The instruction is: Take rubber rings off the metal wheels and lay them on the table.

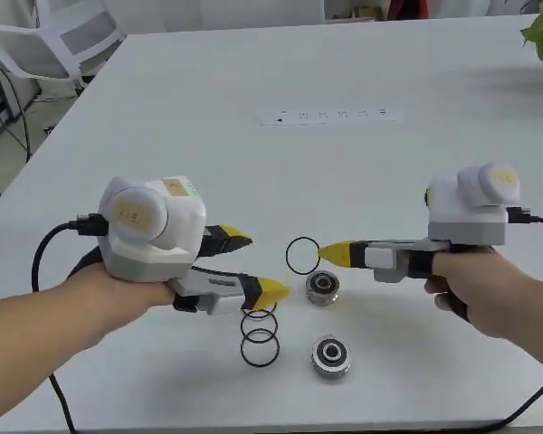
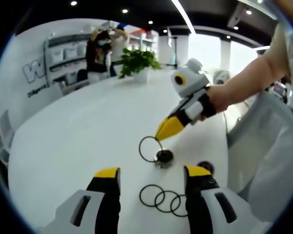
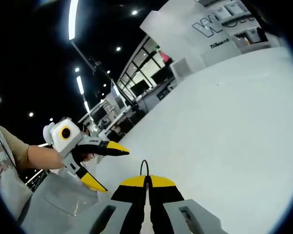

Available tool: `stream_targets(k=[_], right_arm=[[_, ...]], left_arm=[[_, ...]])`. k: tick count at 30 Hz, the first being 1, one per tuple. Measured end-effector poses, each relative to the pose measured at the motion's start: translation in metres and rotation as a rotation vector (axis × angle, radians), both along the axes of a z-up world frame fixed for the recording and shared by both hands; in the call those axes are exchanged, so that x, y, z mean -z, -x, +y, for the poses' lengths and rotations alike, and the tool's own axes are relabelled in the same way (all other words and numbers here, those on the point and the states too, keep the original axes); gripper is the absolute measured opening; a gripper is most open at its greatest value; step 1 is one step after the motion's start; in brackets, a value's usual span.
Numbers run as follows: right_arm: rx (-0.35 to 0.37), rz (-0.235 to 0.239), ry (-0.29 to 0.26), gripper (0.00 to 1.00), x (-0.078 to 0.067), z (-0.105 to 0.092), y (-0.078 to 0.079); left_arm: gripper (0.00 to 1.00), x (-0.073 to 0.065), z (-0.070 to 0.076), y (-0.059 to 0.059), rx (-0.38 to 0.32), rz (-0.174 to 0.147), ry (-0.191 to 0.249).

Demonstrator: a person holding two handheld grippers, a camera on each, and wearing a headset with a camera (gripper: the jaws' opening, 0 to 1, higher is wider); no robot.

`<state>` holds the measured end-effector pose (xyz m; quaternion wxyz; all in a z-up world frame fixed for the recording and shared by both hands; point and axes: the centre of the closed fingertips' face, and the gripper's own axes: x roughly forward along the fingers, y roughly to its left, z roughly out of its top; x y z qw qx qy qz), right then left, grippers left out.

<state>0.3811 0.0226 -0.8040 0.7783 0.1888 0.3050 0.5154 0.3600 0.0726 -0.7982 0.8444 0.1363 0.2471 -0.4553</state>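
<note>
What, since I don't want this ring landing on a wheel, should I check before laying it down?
1. Grip: ok. The right gripper is shut on the rubber ring.
2. Ring off the near wheel: ok, it hangs beside it; whether they touch, cannot tell.
3. Bare table to lay it on: ok.
4. Laid rings out of the way: ok, they lie by the left gripper.
5. Left gripper free: ok, open.
6. Ring on the second wheel: cannot tell.
</note>
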Motion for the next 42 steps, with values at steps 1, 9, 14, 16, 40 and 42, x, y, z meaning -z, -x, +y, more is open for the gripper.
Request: stream_targets(k=[1, 9, 14, 16, 40, 42], right_arm=[[0.0, 0.001, -0.001, 0.0, 0.0, 0.001, 0.0], [-0.015, 0.001, 0.004, 0.0, 0.001, 0.01, 0.001], [-0.021, -0.001, 0.005, 0.0, 0.001, 0.017, 0.001], [-0.027, -0.002, 0.007, 0.0, 0.002, 0.02, 0.001], [-0.098, 0.017, 0.089, 0.0, 0.02, 0.051, 0.011], [-0.1, 0.016, 0.095, 0.0, 0.022, 0.052, 0.01]], left_arm=[[0.54, 0.0, 0.002, 0.0, -0.002, -0.002, -0.001], [0.58, -0.006, 0.018, 0.001, -0.03, -0.008, 0.007], [0.62, -0.006, 0.025, 0.006, -0.034, -0.005, 0.002], [0.63, -0.005, 0.028, 0.008, -0.041, 0.0, 0.001], [0.68, -0.004, 0.056, 0.015, -0.095, 0.003, 0.0], [0.68, -0.004, 0.057, 0.014, -0.099, 0.001, -0.001]])
